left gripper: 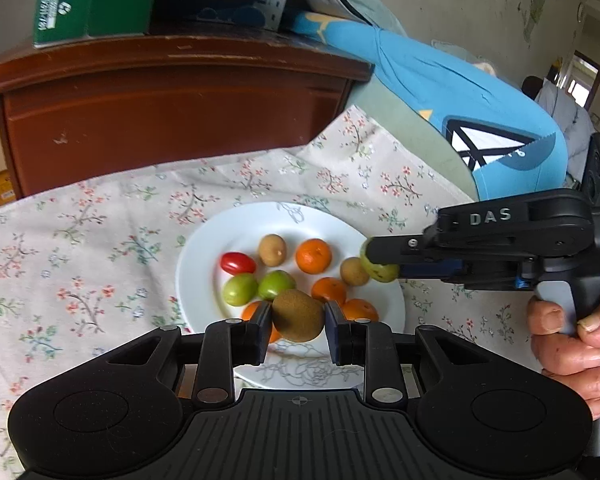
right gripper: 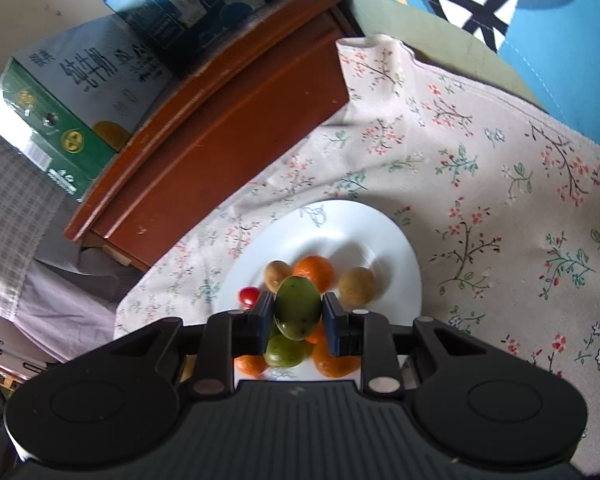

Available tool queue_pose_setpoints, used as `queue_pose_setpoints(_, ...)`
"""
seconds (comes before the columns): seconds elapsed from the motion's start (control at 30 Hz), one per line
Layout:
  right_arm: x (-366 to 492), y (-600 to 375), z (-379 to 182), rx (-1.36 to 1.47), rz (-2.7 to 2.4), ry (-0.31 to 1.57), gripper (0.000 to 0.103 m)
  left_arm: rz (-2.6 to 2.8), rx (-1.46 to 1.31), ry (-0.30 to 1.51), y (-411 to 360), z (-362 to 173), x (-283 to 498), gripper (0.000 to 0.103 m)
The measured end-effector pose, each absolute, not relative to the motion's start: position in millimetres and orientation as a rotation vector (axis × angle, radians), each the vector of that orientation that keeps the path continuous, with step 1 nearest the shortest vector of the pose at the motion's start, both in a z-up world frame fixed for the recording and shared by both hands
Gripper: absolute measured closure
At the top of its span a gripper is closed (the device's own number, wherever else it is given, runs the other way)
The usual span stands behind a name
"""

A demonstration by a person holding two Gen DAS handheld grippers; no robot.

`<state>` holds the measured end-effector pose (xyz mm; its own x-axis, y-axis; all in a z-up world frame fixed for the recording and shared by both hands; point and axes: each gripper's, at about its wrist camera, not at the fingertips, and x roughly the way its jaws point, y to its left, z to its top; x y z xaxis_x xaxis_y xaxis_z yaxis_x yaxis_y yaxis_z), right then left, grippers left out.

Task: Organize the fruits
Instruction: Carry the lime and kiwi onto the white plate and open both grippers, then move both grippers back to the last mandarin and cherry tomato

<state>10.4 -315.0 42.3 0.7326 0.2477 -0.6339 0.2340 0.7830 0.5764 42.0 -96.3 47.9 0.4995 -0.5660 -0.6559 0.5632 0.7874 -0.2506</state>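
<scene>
The left claw point(left gripper: 297, 316) is clamped on a brown kiwi point(left gripper: 298, 315) above the near rim of the white plate point(left gripper: 198, 264). The right claw point(right gripper: 297, 312) grips a green fruit point(right gripper: 298, 307) over the fruit-filled plate.

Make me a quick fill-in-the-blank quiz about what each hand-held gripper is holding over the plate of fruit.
1. The left hand-held gripper is shut on a brown ____.
2. The right hand-held gripper grips a fruit coloured ____.
3. The fruits lie on a white ____.
4. The one red fruit is a small ____.

Missing words: kiwi; green; plate; tomato
</scene>
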Motion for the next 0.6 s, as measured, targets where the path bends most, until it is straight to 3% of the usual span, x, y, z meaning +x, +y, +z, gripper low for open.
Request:
queue_pose_setpoints(0.33,15.5,-320.3,31.9,0.708,-0.055,0.778,0.073,-0.702,0.043,0.782,-115.1,42.3,37.3,0.074)
queue_pose_setpoints(0.43,15.4,-321.0,32.6,0.694,-0.071,0.769,0.073,-0.698,0.023,0.766,-112.9,45.5,36.6,0.047)
queue_pose_setpoints(0.6,14.7,-317.0,39.5,0.655,-0.058,0.740,0.073,-0.670,0.002,0.718,-103.5,60.8,37.1,0.032)
